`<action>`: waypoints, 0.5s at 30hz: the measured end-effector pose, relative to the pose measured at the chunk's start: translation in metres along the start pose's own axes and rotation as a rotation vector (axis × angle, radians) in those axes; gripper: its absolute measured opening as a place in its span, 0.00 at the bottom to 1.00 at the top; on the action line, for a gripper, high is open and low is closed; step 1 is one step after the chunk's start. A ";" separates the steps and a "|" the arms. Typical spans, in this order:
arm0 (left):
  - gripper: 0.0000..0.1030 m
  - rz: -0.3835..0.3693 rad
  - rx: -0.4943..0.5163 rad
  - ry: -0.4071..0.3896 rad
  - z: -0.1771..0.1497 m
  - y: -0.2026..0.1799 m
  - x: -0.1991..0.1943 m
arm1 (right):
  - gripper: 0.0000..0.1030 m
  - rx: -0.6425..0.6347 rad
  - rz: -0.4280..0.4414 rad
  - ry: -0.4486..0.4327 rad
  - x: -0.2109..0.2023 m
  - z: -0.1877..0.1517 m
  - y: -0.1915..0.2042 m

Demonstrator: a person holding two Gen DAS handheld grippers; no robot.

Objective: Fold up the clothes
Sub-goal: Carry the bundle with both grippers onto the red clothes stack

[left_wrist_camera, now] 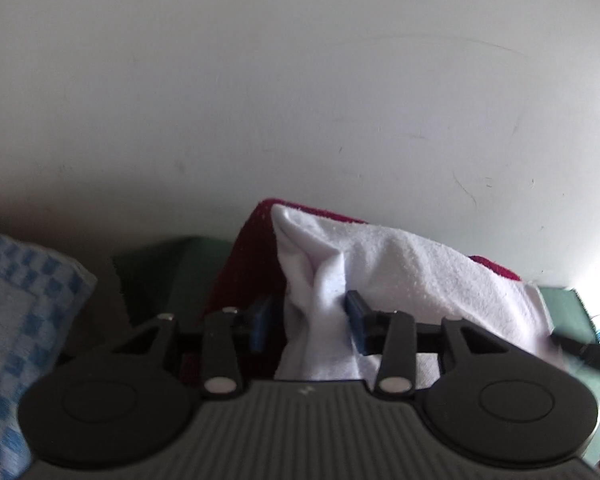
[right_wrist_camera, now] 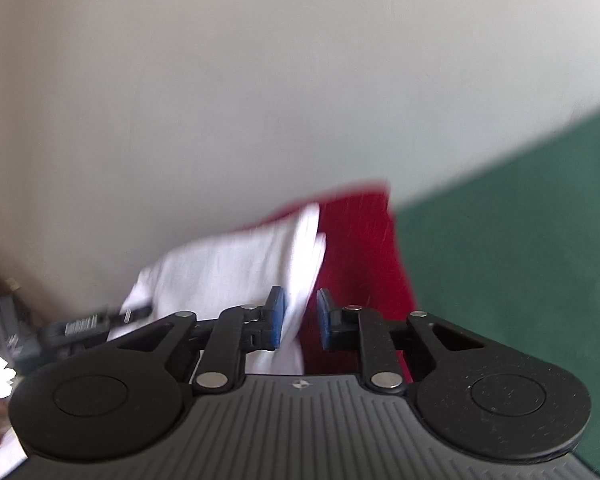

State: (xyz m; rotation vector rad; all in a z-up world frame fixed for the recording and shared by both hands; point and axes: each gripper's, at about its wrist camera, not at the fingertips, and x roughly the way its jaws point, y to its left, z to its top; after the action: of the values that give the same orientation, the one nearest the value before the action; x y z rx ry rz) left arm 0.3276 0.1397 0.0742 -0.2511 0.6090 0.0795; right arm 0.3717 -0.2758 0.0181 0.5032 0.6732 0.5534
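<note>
my left gripper is clamped on a bunched fold of the white-and-red cloth, pads wide with fabric between. my right gripper pinches the other end of it, a thinner white edge with red behind. the cloth hangs lifted between both, above the green surface. risks: the right pinch looks shallow, so a tug could slip that corner out and drop the fold; uneven pulling would skew the edges. further left, a blue checked towel could snag. pale wall behind.
</note>
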 end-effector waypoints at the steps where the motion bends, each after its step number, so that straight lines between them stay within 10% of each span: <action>1: 0.44 0.056 0.018 -0.082 -0.003 -0.002 -0.016 | 0.19 -0.060 -0.024 -0.057 -0.009 0.003 0.009; 3: 0.35 0.167 0.055 -0.245 -0.008 -0.007 -0.049 | 0.18 -0.191 -0.042 -0.139 -0.022 0.007 0.030; 6: 0.32 0.145 0.150 -0.333 -0.005 -0.035 -0.066 | 0.18 -0.389 -0.045 -0.176 -0.020 -0.006 0.069; 10: 0.41 0.077 0.278 -0.273 -0.016 -0.080 -0.034 | 0.18 -0.595 -0.082 -0.142 0.014 -0.048 0.108; 15: 0.45 0.195 0.303 -0.178 -0.038 -0.079 0.037 | 0.17 -0.736 -0.131 -0.160 0.049 -0.085 0.099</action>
State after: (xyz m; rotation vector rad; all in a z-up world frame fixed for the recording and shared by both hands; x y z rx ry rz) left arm 0.3479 0.0535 0.0395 0.1092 0.4596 0.1932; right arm 0.3137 -0.1507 -0.0021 -0.1850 0.3081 0.5856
